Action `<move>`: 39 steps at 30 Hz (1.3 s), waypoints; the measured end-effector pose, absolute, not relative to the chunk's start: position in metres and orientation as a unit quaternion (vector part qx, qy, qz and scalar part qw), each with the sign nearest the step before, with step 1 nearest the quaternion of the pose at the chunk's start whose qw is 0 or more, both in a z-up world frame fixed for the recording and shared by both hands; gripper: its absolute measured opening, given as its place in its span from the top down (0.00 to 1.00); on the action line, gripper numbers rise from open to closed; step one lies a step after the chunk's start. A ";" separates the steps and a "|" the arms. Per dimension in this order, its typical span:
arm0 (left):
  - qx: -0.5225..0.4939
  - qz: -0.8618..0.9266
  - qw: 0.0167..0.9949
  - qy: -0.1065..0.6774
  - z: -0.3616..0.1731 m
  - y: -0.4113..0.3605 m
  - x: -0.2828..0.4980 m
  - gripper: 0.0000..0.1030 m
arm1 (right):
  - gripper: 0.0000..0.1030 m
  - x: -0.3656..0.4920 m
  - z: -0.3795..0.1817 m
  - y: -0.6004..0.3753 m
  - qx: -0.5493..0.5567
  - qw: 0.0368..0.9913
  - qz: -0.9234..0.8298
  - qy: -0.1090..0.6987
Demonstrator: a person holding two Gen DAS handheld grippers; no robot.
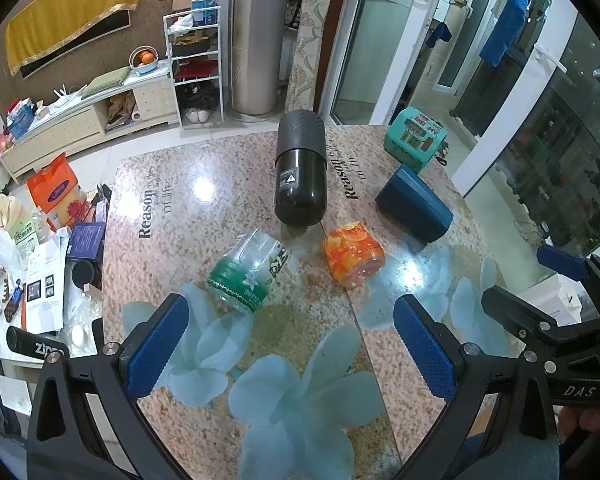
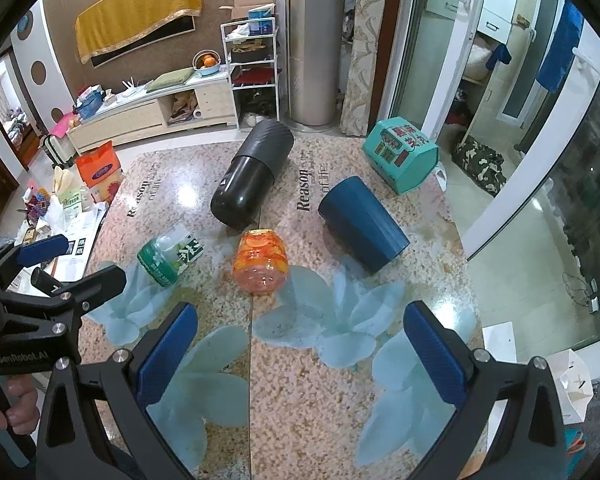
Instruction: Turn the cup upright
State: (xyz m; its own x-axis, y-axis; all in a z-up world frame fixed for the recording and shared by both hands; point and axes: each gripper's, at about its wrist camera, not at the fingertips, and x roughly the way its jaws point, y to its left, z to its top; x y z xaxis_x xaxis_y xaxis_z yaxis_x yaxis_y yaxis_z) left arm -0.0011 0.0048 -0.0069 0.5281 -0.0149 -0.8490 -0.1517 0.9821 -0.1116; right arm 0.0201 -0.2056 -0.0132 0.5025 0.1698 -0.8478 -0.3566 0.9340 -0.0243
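Several cups lie on their sides on the patterned table [image 1: 220, 420] [image 2: 308, 420]. A dark blue ribbed cup [image 1: 414, 209] [image 2: 362, 224] lies at the right. A black flask [image 1: 299, 172] [image 2: 252, 178] lies in the middle. An orange clear cup [image 1: 354, 254] [image 2: 261, 260] and a green-labelled clear cup [image 1: 247, 271] [image 2: 170, 256] lie nearer. My left gripper [image 1: 292, 352] is open and empty, nearest the green cup. My right gripper [image 2: 300, 360] is open and empty, short of the orange cup. Each shows at the edge of the other's view [image 1: 540, 276] [image 2: 72, 264].
A teal printed box [image 1: 415, 140] [image 2: 400, 160] sits at the table's far right corner. A cluttered side table [image 1: 40, 264] with papers and boxes stands to the left. Glass doors [image 1: 548, 128] are on the right, a tall grey cylinder unit [image 1: 256, 40] behind.
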 end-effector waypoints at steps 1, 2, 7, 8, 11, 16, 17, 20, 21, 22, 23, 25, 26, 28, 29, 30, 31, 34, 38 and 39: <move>-0.086 0.039 0.870 0.484 -0.007 0.005 -0.001 0.00 | 0.00 0.020 -0.013 -0.206 -0.098 0.861 0.152 0.475; -0.086 0.039 0.870 0.484 -0.007 0.005 -0.001 0.00 | 0.00 0.020 -0.013 -0.206 -0.098 0.861 0.151 0.475; -0.084 0.036 0.868 0.488 -0.007 0.005 0.000 0.00 | 0.00 0.021 -0.013 -0.206 -0.099 0.861 0.150 0.476; -0.084 0.035 0.868 0.489 -0.007 0.006 0.001 0.00 | 0.00 0.021 -0.013 -0.206 -0.099 0.860 0.150 0.477; -0.087 0.032 0.867 0.490 -0.008 0.006 0.001 0.00 | 0.00 0.022 -0.014 -0.206 -0.102 0.859 0.149 0.480; -0.096 0.023 0.864 0.494 -0.011 0.006 0.004 0.00 | 0.00 0.027 -0.018 -0.209 -0.116 0.853 0.152 0.486; -0.097 0.024 0.863 0.495 -0.012 0.006 0.005 0.00 | 0.00 0.028 -0.019 -0.210 -0.118 0.851 0.153 0.488; -0.101 0.026 0.860 0.500 -0.016 0.005 0.011 0.00 | 0.00 0.037 -0.023 -0.216 -0.123 0.844 0.159 0.497; -0.102 0.027 0.859 0.502 -0.018 0.004 0.013 0.00 | 0.00 0.040 -0.025 -0.218 -0.126 0.842 0.160 0.499; -0.104 0.029 0.857 0.503 -0.020 0.004 0.015 0.00 | 0.00 0.044 -0.027 -0.220 -0.130 0.840 0.163 0.502; -0.107 0.029 0.856 0.505 -0.023 0.003 0.017 0.00 | 0.00 0.048 -0.028 -0.222 -0.134 0.837 0.166 0.504; -0.115 0.031 0.852 0.510 -0.027 0.003 0.022 0.00 | 0.00 0.061 -0.034 -0.226 -0.143 0.829 0.173 0.512; -0.120 0.034 0.850 0.512 -0.030 0.003 0.024 0.00 | 0.00 0.067 -0.036 -0.228 -0.147 0.826 0.176 0.515; -0.126 0.040 0.845 0.518 -0.037 0.002 0.028 0.00 | 0.00 0.077 -0.039 -0.231 -0.155 0.820 0.182 0.520; -0.129 0.044 0.842 0.522 -0.041 0.001 0.031 0.00 | 0.00 0.085 -0.041 -0.232 -0.162 0.816 0.186 0.522; -0.132 0.048 0.839 0.526 -0.044 0.001 0.033 0.00 | 0.00 0.090 -0.043 -0.233 -0.166 0.814 0.189 0.523; -0.134 0.051 0.837 0.528 -0.047 0.000 0.034 0.00 | 0.00 0.098 -0.045 -0.233 -0.172 0.811 0.195 0.525; -0.141 0.061 0.830 0.536 -0.055 -0.001 0.039 0.00 | 0.00 0.117 -0.054 -0.233 -0.188 0.799 0.210 0.531; -0.153 0.069 0.822 0.544 -0.062 -0.004 0.042 0.00 | 0.00 0.144 -0.070 -0.227 -0.208 0.783 0.232 0.538; -0.157 0.073 0.820 0.545 -0.063 -0.005 0.043 0.00 | 0.00 0.152 -0.078 -0.225 -0.214 0.776 0.240 0.543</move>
